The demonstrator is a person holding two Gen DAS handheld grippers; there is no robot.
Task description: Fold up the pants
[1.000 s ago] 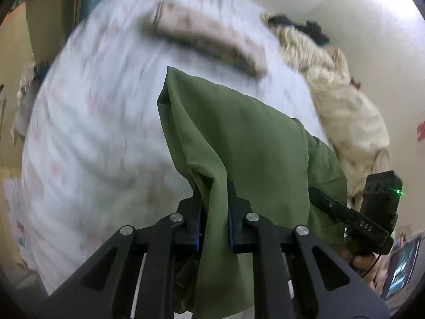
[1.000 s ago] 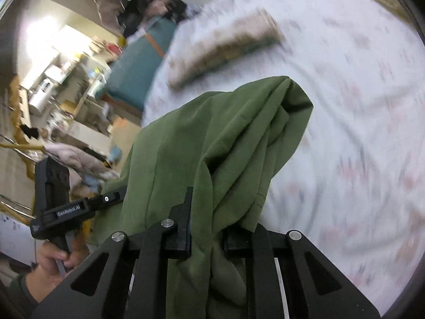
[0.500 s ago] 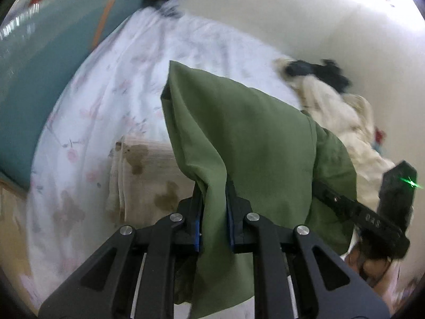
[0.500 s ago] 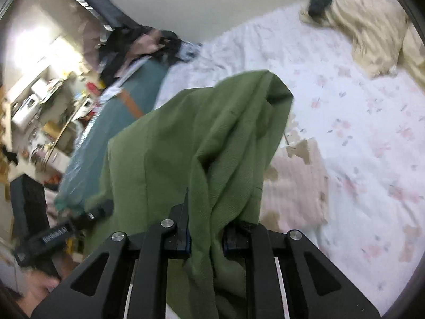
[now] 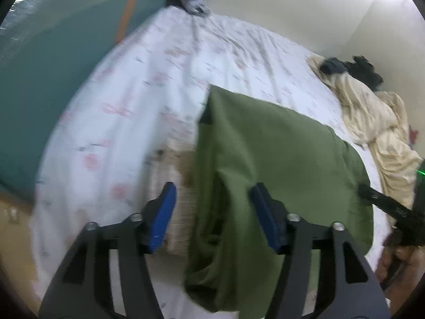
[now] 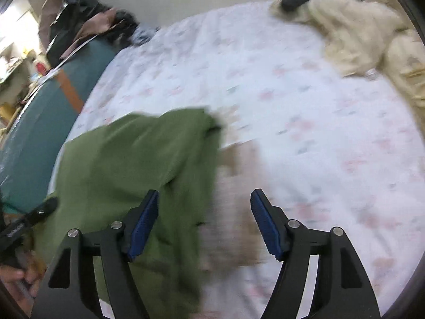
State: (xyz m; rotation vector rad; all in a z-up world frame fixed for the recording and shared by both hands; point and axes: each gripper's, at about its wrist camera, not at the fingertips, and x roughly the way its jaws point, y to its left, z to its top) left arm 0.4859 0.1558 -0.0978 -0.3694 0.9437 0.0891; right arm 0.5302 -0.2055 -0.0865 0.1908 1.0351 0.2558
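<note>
Both claws are letting go right now. A second ago each one was clamped on an edge of the green pants (image 5: 279,164); now the left claw (image 5: 212,212) is opening, with the cloth hanging loose between its blue pads (image 5: 163,218), possibly brushing the right-hand pad but not pinched. Right claw (image 6: 204,220) is opening too, with the pants lying against its left pad and a clear gap to the other.

The pants are bunched and folded over, dropping onto the bed (image 6: 305,106), partly on top of the beige folded cloth (image 5: 180,204) already lying on the flowered sheet. That cloth was at the far side of the bed in the older frames; now it is sitting right under the claws, so I have carried the pants over to it.

I'm reading this as the release onto the stack, with the fold itself probably done. Frames are motion-blurred, so I can't tell how neat the landing is. A cream blanket (image 6: 372,32) is lying well apart.
</note>
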